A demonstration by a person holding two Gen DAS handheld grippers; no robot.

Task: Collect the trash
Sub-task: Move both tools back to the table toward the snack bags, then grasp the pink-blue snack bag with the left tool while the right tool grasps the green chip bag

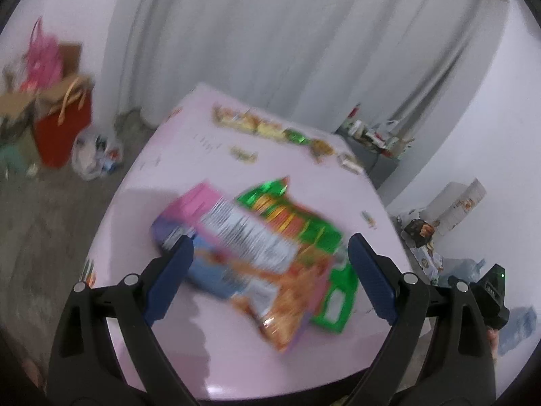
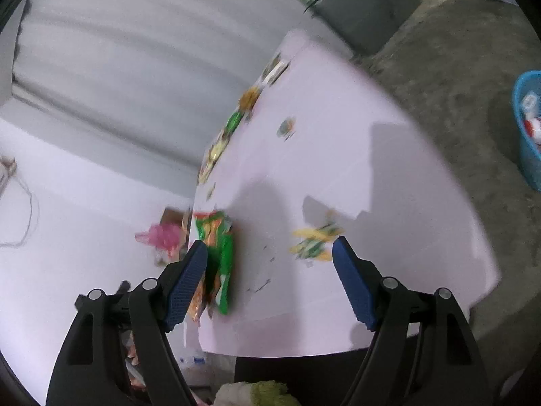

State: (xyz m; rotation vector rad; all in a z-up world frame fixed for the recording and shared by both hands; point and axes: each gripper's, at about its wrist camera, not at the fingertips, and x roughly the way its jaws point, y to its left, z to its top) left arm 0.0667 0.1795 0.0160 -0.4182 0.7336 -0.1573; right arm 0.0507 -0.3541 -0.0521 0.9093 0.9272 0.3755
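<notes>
Left wrist view: the left gripper [image 1: 270, 257] hangs over a pink worktop [image 1: 175, 155], its jaws spread wide above a heap of snack wrappers. An orange packet [image 1: 284, 297] lies on top of a green packet [image 1: 304, 216], with a pink-and-blue packet [image 1: 189, 213] at the heap's left; motion blur makes it hard to tell exactly how many wrappers overlap. More small wrappers [image 1: 267, 127] line the worktop's far edge, before a grey curtain [image 1: 287, 34]. On the floor at left stand a red bag [image 1: 64, 128] and a clear plastic bag [image 1: 94, 155].

Right wrist view: the right gripper [image 2: 270, 253] also has its jaws spread, holding nothing, over the same worktop. A yellow-and-green wrapper [image 2: 314, 242] lies between the jaws' tips and nearer the right one, apart from both. The green packet [image 2: 219, 247] sits at the worktop's left edge, just beside the left jaw. A blue basket [image 2: 527, 135] stands on the concrete floor at far right.
</notes>
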